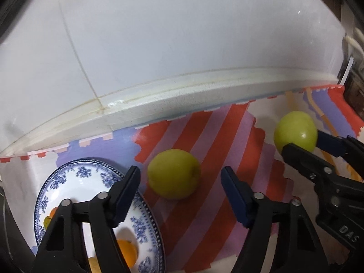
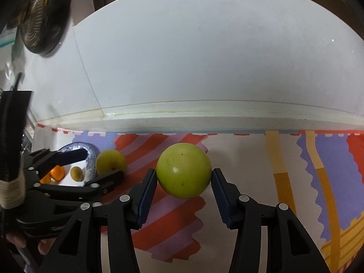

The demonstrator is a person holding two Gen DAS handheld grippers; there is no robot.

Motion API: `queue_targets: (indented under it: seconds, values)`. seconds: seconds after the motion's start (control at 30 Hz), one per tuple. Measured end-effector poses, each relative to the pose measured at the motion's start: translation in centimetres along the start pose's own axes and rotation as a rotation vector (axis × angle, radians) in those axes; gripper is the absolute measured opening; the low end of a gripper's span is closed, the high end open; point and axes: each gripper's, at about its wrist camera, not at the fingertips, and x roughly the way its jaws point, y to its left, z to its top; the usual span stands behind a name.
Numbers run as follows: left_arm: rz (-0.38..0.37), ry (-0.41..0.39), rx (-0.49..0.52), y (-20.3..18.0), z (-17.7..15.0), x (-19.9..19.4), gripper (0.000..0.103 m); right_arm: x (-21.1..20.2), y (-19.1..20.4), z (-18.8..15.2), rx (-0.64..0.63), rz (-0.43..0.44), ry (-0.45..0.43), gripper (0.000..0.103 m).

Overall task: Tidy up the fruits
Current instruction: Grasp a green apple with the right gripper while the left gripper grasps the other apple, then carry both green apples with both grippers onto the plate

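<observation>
Left wrist view: left gripper (image 1: 179,186) gaping wide, holding nothing, fingers straddling a green fruit (image 1: 174,174) lying on the striped cloth (image 1: 227,141) covering the bench, just beside the blue-patterned plate (image 1: 79,173). Right wrist view: right gripper (image 2: 184,177) closed lightly around a second green fruit (image 2: 183,170), pads touching both sides. Round and smooth, so likely to slip or roll off toward the wall if squeezed off-centre. Counted: two green fruits, one plate, orange pieces (image 2: 55,173) and one brownish fruit (image 2: 76,173) on it.
</observation>
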Motion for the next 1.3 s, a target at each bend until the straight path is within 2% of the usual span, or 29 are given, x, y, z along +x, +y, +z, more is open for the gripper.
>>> queue_targets:
  seconds: [0.13, 0.27, 0.5, 0.63, 0.83, 1.1, 1.3]
  values:
    - [0.025, 0.016, 0.002, -0.2, 0.1, 0.9, 0.063, 0.3, -0.1, 0.0, 0.019, -0.004, 0.015, 0.050]
    - [0.056, 0.022, 0.018, -0.1, 0.1, 1.5, 0.052, 0.8, -0.3, -0.1, 0.023, 0.000, 0.018, 0.050]
    - [0.043, 0.031, -0.002, 0.5, 0.3, 1.9, 0.052, 1.4, 0.2, -0.2, 0.001, 0.004, 0.025, 0.050]
    - [0.005, 0.025, -0.034, 1.2, 0.1, 1.5, 0.051, 1.4, 0.2, -0.2, -0.005, -0.001, 0.025, 0.050]
    - [-0.029, -0.021, -0.074, 2.4, -0.1, -0.8, 0.051, 1.0, 0.4, 0.0, -0.019, 0.012, 0.007, 0.050]
    - [-0.068, -0.103, -0.150, 4.8, -1.3, -6.5, 0.051, -1.6, 2.3, 0.8, -0.061, 0.053, -0.034, 0.050]
    - [-0.032, -0.162, -0.188, 6.9, -2.3, -9.8, 0.051, -3.8, 5.5, 1.7, -0.125, 0.106, -0.073, 0.050]
